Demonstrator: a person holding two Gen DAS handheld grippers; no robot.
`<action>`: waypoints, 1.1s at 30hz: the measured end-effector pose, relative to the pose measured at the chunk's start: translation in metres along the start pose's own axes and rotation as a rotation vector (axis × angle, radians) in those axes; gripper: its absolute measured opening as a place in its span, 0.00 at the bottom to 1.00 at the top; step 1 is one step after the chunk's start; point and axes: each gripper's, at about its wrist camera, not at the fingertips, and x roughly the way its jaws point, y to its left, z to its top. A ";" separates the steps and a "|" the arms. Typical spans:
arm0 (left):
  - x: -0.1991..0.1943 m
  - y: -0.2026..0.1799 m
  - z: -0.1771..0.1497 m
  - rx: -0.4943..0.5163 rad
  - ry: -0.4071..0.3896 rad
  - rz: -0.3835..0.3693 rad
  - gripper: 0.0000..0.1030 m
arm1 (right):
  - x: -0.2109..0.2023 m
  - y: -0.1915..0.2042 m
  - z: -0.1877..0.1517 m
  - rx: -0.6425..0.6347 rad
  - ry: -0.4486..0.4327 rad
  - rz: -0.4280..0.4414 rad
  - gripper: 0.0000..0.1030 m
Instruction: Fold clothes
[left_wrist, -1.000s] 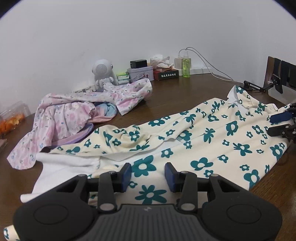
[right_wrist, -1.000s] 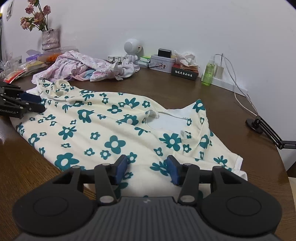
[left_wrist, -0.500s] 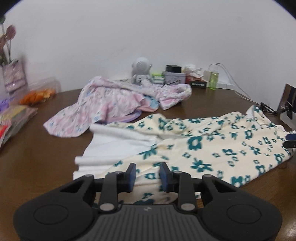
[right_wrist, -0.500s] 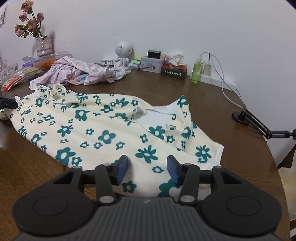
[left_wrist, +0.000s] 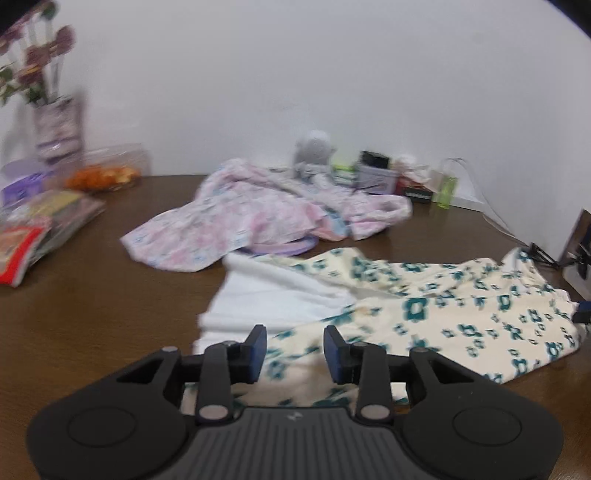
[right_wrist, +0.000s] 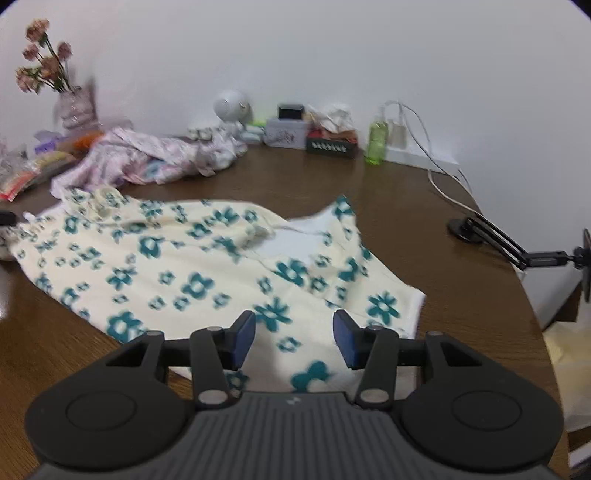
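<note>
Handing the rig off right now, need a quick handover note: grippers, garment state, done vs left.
Left gripper: open, empty, over one end of the floral shirt.
Right gripper: open, empty, over the opposite end of that shirt.
Shirt lies spread on the brown table, wrinkled, no fold made.
Pink clothes pile sits behind, untouched.
Left: grasp, fold the shirt, then the pile.

Right gripper (right_wrist: 294, 338) (fingers apart, empty) above floral garment (right_wrist: 207, 266) on table (right_wrist: 424, 206).
</note>
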 end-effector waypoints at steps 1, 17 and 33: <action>0.003 0.004 -0.002 -0.007 0.024 0.019 0.29 | 0.004 0.001 -0.002 -0.012 0.017 -0.007 0.46; 0.013 0.007 -0.017 -0.022 0.018 0.044 0.30 | 0.015 -0.003 -0.012 0.062 0.031 0.023 0.50; -0.049 -0.017 -0.011 -0.161 -0.139 0.061 0.94 | -0.050 0.030 0.001 0.025 -0.160 0.008 1.00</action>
